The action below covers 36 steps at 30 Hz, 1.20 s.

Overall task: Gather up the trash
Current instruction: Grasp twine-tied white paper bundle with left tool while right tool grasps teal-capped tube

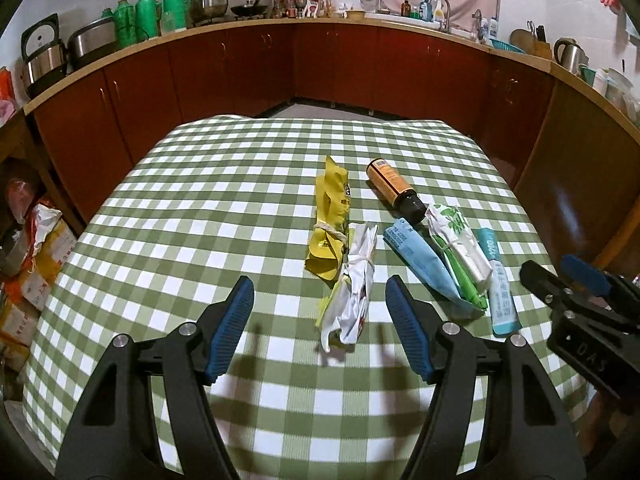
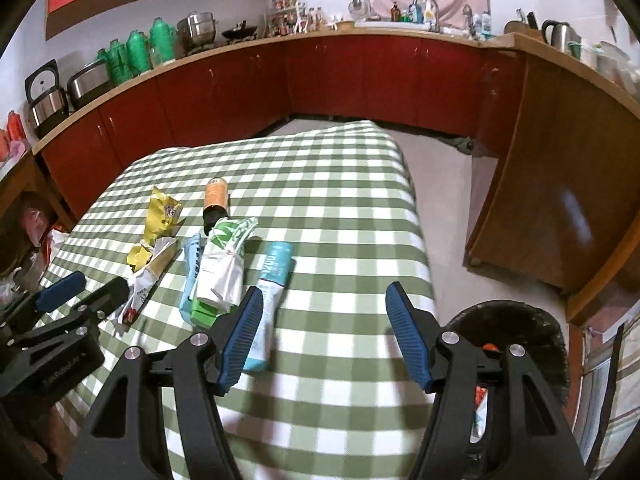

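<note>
Wide-open, empty left gripper (image 1: 320,320) just short of the white wrapper (image 1: 354,288); right gripper (image 2: 324,328) likewise agape, empty.

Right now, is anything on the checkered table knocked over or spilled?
Yes, one thing: the brown bottle lies on its side on the tablecloth, its dark cap end touching the leaf-print packet. Nothing looks spilled. The crumpled wrappers, like the yellow one, are just trash waiting for pickup.
</note>
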Available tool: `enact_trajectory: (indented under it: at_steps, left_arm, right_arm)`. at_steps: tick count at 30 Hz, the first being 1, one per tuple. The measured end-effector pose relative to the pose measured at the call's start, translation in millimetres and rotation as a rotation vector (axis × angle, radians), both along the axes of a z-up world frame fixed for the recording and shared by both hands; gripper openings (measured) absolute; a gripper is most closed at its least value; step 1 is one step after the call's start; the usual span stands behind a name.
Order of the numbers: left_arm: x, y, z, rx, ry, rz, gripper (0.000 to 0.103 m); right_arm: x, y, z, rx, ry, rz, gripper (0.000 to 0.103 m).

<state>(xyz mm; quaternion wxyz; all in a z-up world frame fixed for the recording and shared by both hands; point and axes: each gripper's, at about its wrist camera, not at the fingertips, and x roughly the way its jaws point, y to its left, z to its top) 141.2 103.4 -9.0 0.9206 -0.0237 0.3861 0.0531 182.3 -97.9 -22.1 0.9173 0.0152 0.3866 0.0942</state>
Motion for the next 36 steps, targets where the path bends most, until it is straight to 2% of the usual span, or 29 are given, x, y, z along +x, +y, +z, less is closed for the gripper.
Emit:
enact_trajectory:
  at_steps: [4,9,13,18,22,25,36]
  left_arm:
    - [10,-1,-6,0.003,0.026,-0.013,0.067]
    - [16,-2,-12,0.007,0.049,-0.028,0.065]
    - [20,-4,-17,0.003,0.073,-0.046,0.051]
    - [22,-3,-21,-0.014,0.086,-0.056,0.034]
    - [21,-6,-22,-0.009,0.083,-0.082,0.02]
    - [20,-8,-21,-0.006,0.079,-0.091,0.017]
    - [5,-9,-18,-0.008,0.056,-0.085,0.016]
  right_arm:
    - [8,12,-3,-0.012,0.028,0.015,0.061]
    - [13,21,-8,-0.026,0.063,0.037,0.053]
    - [17,27,-13,-0.027,0.1,0.063,0.041]
    - [19,31,-13,-0.037,0.099,0.07,0.032]
    - [18,30,-13,-0.026,0.1,0.075,0.019]
    - [18,30,-13,-0.024,0.1,0.077,0.018]
    - [5,17,-13,0.003,0.091,0.064,0.017]
